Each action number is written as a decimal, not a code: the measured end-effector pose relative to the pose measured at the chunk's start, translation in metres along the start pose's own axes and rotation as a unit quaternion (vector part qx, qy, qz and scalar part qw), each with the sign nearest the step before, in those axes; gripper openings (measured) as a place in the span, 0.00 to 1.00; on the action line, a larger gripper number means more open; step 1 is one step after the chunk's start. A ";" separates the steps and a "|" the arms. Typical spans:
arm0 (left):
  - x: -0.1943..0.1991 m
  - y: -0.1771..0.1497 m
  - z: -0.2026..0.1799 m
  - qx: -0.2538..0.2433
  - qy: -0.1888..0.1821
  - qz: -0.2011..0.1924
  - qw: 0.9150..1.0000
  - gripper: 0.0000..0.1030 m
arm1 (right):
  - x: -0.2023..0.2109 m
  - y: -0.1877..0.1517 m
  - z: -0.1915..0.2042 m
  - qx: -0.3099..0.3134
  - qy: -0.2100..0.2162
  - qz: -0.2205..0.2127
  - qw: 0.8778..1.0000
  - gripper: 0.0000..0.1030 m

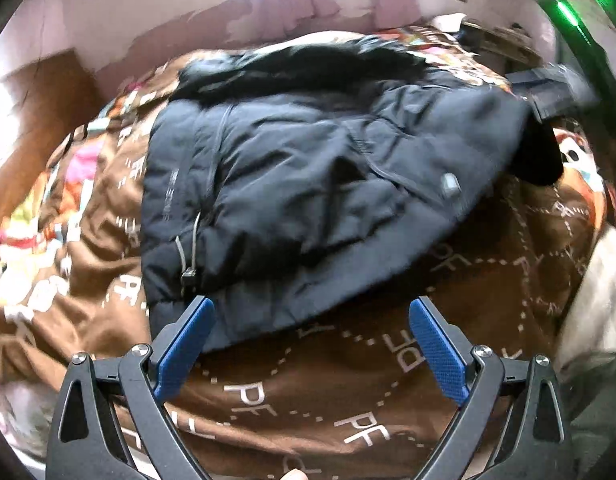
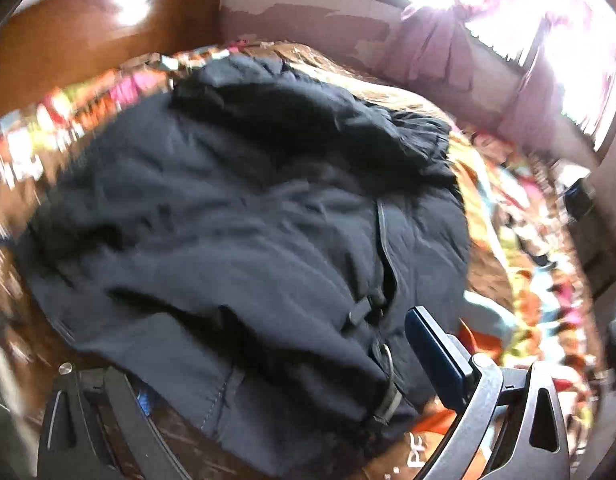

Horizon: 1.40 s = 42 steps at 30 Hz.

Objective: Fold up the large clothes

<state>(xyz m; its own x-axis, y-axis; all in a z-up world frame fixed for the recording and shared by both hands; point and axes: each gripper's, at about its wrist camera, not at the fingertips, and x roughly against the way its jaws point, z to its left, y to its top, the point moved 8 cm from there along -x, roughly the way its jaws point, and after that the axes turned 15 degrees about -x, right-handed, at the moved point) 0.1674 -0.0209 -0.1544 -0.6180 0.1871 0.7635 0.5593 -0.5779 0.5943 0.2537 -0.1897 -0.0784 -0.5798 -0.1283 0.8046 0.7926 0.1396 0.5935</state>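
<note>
The dark jacket lies on the bed's brown patterned blanket, its sides seemingly folded inward into a compact bundle, fur hood at the far end. Probably a final fold remains. The left tool hovers spread, empty, at the hem. The right tool is spread too, jacket cloth draped between its fingers.

Right claw's left finger under the blurred jacket, grip perhaps uncertain.

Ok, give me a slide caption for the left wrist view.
Open left claw hovers over the brown blanket, near the hem of a dark jacket.
</note>
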 end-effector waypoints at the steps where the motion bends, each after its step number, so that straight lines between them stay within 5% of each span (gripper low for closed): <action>1: 0.001 0.003 -0.003 -0.015 0.009 -0.004 1.000 0.93 | 0.002 0.012 0.000 -0.014 0.017 0.008 1.000 0.99; 7: -0.007 0.013 -0.001 -0.049 0.082 -0.002 0.995 0.93 | 0.002 0.070 0.006 -0.050 0.074 0.042 0.995 0.99; 11: -0.016 0.013 0.023 -0.005 0.103 0.009 0.995 0.93 | -0.001 0.081 0.010 -0.050 0.079 0.053 0.994 0.99; 15: -0.024 0.009 0.031 -0.014 0.096 0.016 0.995 0.93 | -0.003 0.080 0.009 -0.057 0.084 0.058 0.993 0.99; 21: -0.025 -0.010 0.014 -0.092 0.055 0.024 0.994 0.93 | 0.000 0.043 0.008 0.002 0.083 0.081 0.993 1.00; 28: -0.054 -0.030 0.013 -0.137 0.017 0.092 0.986 0.93 | -0.008 -0.017 -0.005 0.045 0.055 0.116 0.991 1.00; 36: -0.067 -0.035 0.014 -0.157 0.070 0.104 0.980 0.94 | -0.011 -0.026 -0.017 -0.039 0.091 0.120 0.988 1.00; 39: -0.066 -0.032 0.023 -0.155 0.113 0.098 0.977 0.84 | -0.010 -0.032 -0.016 -0.037 0.088 0.115 0.989 1.00; 41: -0.066 -0.031 0.029 -0.163 0.148 0.101 0.970 0.40 | -0.011 -0.039 -0.017 -0.033 0.086 0.115 0.989 1.00; 42: -0.065 -0.031 0.031 -0.166 0.162 0.107 0.967 0.38 | -0.011 -0.043 -0.018 -0.031 0.086 0.116 0.989 1.00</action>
<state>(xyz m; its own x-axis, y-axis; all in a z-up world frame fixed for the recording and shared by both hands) 0.2077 0.0095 -0.2147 -0.6780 -0.1931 0.7093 0.5196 -0.8085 0.2765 0.2295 -0.2117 -0.1129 -0.3449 -0.2652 0.9004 0.9137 0.1248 0.3867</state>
